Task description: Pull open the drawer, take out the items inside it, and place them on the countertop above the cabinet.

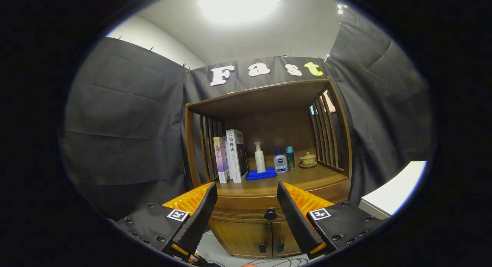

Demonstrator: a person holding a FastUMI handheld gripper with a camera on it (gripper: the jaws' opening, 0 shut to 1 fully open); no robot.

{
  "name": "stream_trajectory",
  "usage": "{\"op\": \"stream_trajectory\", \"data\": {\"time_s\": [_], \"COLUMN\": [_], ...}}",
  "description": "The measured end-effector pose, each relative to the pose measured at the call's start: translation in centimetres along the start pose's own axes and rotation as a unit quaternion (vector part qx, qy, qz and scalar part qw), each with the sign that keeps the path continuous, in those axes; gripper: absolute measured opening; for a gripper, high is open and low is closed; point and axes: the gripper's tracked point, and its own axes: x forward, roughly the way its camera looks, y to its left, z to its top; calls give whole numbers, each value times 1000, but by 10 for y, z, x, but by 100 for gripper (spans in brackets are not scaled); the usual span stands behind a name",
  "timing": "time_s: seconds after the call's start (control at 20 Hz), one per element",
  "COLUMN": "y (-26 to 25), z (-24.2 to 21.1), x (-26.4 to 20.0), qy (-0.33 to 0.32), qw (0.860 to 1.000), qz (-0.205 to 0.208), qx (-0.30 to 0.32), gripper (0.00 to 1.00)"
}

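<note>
A brown wooden cabinet [269,105] stands straight ahead. Its drawer [242,215] is closed, with a round dark knob [270,213] on the front. My gripper [247,213] is open, well short of the cabinet, and nothing is between its fingers; the knob appears between them, closer to the right finger. The countertop [288,180] lies above the drawer, inside the shelf niche. Whatever is in the drawer is hidden.
On the countertop stand books [230,155] at the left, a folded blue cloth [261,174], a white pump bottle [260,157], a small white bottle [280,162], a teal bottle [290,157] and a lidded cup [308,159]. Two cabinet doors [261,238] sit below the drawer. A white surface [396,194] is at the right.
</note>
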Motion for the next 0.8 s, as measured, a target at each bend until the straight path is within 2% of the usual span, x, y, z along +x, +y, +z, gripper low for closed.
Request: {"op": "stream_trajectory", "data": {"time_s": [0.35,0.8], "y": [-5,-26], "z": [-15,-54], "x": [5,66], "qy": [10,55], "qw": [1000,998], "qz": [-2,-20], "qx": [-4,22], "gripper": [97,98]}}
